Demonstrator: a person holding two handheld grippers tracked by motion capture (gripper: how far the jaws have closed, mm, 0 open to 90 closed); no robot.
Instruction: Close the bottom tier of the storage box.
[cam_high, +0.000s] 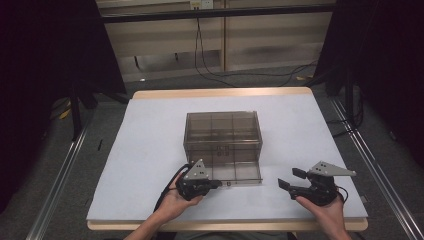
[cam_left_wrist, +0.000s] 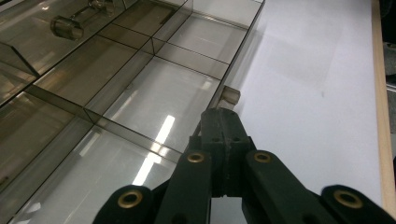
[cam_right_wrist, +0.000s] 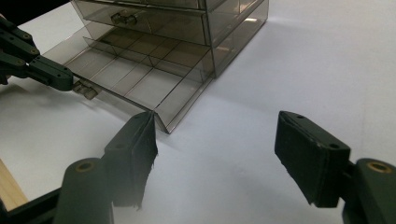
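Smoked clear drawer cabinet (cam_high: 223, 131) sits mid-table on the white mat (cam_high: 150, 150), near the middle and a little toward you. Its bottom drawer (cam_high: 235, 174) is pulled well out toward you; the dividers inside form empty-looking compartments. An upper drawer with a clear bar handle (cam_right_wrist: 123, 19) is in, flush with the cabinet front.

Your left gripper (cam_high: 216, 184) lies at the front edge of the open drawer, jaws pressed together on the drawer's small clear handle (cam_left_wrist: 229, 95). In the left gripper view the jaws meet with no gap, and the knob end pokes out just past their tips. In the right gripper view that same gripper (cam_right_wrist: 70, 83) touches the handle at the drawer's front lip.

Your right gripper (cam_high: 289, 179) rests over bare mat to the right of the drawer, apart from it, jaws spread wide with nothing between them. Its near pad (cam_right_wrist: 140, 149) is frayed at the edge.
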